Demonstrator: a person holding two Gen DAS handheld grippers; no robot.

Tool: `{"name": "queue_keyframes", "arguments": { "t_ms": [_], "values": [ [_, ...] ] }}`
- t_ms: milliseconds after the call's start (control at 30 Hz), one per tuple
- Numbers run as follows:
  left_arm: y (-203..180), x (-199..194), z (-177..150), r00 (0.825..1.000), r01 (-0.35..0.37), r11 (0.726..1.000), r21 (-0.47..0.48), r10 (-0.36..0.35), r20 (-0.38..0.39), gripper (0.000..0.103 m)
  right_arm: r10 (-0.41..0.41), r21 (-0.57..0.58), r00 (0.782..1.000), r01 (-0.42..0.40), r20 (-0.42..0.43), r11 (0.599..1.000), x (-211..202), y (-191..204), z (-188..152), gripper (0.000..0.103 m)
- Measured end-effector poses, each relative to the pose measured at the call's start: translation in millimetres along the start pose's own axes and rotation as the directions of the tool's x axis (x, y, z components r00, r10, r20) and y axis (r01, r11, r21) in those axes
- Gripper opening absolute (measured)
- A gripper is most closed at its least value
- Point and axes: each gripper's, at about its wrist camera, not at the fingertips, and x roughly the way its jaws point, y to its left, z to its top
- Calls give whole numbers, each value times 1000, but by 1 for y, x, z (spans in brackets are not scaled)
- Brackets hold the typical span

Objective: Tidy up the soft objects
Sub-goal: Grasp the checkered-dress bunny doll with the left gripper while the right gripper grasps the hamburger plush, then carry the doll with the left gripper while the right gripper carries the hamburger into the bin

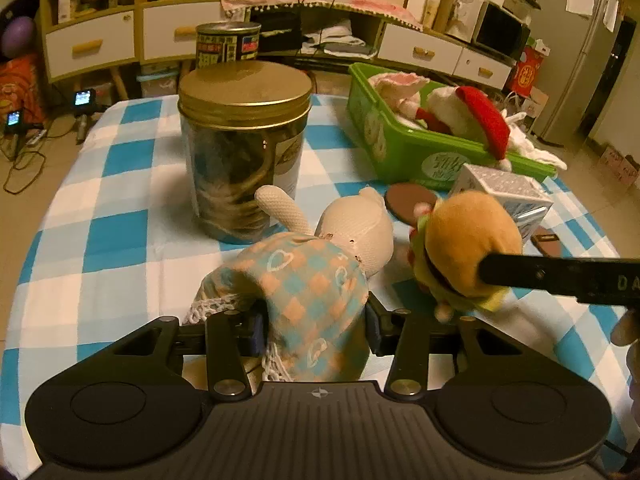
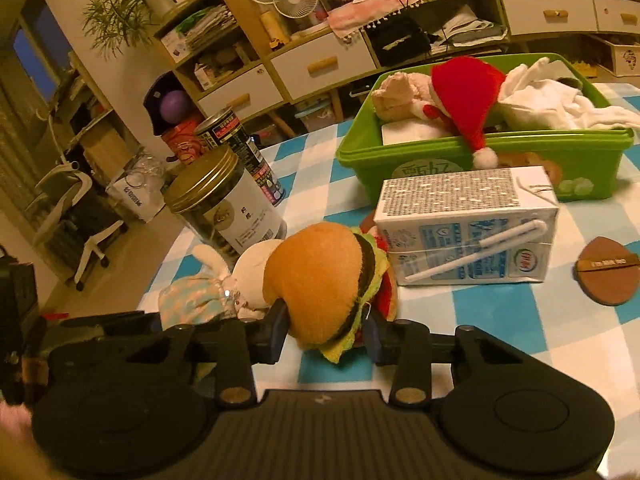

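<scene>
Left wrist view: our left tool [image 1: 314,334] is clamped on the rabbit doll [image 1: 316,276], lying on the checked bench [image 1: 116,216] before the jar [image 1: 244,148].
Right wrist view: our right tool [image 2: 326,334] grips the burger plush [image 2: 328,284] beside the milk carton [image 2: 468,224]; the green bin [image 2: 480,156] stands behind.

Rabbit doll [image 1: 320,280] in checked dress lies lower centre; burger plush [image 2: 328,284] tilted at frame centre; Santa hat [image 2: 464,92] in green bin [image 2: 520,148] upper right.
</scene>
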Motion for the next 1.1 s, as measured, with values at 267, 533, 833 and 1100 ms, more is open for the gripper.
{"name": "queue_keyframes", "arguments": {
  "t_ms": [267, 533, 833, 1100],
  "values": [
    [-10, -5, 5, 1000, 19, 1000, -10, -19, 25, 45, -4, 22, 1000, 4, 11, 1000, -29, -25, -5, 8],
    [-20, -12, 12, 997, 41, 999, -27, -39, 60, 45, -32, 92, 998, 27, 53, 995, -63, -62, -1, 8],
    [-35, -15, 24, 993, 62, 997, -55, -56, 100, 45, -49, 150, 992, 32, 113, 988, -93, -83, 7, 7],
    [-53, -16, 40, 988, 84, 994, -72, -73, 137, 45, -47, 191, 987, 17, 153, 981, -107, -90, 15, 7]
  ]
}}
